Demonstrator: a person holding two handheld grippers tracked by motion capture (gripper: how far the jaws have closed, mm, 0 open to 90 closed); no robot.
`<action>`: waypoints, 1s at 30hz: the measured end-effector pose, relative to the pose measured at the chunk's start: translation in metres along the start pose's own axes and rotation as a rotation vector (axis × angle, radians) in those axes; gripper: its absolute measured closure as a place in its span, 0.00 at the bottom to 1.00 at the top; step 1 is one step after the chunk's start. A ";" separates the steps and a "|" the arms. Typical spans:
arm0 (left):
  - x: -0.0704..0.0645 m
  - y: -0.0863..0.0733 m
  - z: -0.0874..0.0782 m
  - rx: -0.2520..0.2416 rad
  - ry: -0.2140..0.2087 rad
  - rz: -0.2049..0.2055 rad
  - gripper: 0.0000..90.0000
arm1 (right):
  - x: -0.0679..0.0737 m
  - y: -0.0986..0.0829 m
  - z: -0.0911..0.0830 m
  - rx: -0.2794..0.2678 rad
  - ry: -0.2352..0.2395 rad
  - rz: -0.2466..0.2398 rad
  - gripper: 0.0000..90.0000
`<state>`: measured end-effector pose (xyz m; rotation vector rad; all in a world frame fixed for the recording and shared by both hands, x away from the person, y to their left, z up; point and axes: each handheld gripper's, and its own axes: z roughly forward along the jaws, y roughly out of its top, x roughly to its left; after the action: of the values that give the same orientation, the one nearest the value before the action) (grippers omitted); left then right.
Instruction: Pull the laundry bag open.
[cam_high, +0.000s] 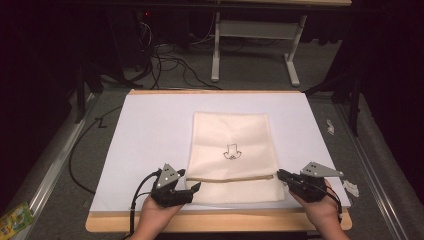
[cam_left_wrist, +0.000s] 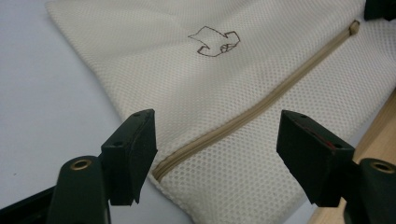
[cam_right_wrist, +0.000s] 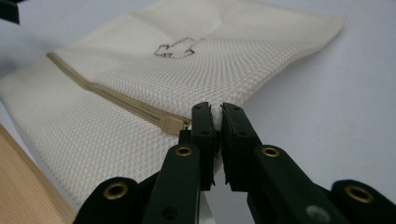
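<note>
A white sheet (cam_high: 150, 130) covers the tabletop (cam_high: 220, 220). On it, reaching to the near edge at the middle, lies a cream mesh laundry bag (cam_high: 231, 150), likely light, limp and quick to sag. Its zipper (cam_left_wrist: 261, 105) runs across near that edge. The right gripper (cam_right_wrist: 217, 122) is pinched on the bag's edge beside the zipper pull (cam_right_wrist: 170, 124), a sensible hold; the left gripper (cam_left_wrist: 215, 154) gapes over the zipper's other end.
</note>
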<state>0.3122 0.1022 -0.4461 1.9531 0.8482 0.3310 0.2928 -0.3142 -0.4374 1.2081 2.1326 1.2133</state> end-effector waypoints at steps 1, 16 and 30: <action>-0.002 0.000 0.000 -0.001 -0.008 0.001 0.33 | 0.001 0.005 -0.004 -0.027 0.003 -0.003 0.95; -0.050 0.032 0.026 -0.100 -0.145 0.025 0.43 | 0.007 0.027 -0.024 -0.118 0.029 -0.031 0.95; -0.081 0.042 0.075 -0.078 -0.217 0.040 0.52 | 0.007 0.024 -0.021 -0.122 0.024 -0.023 0.95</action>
<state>0.3124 -0.0152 -0.4398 1.8949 0.6471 0.1696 0.2864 -0.3131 -0.4050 1.1195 2.0512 1.3338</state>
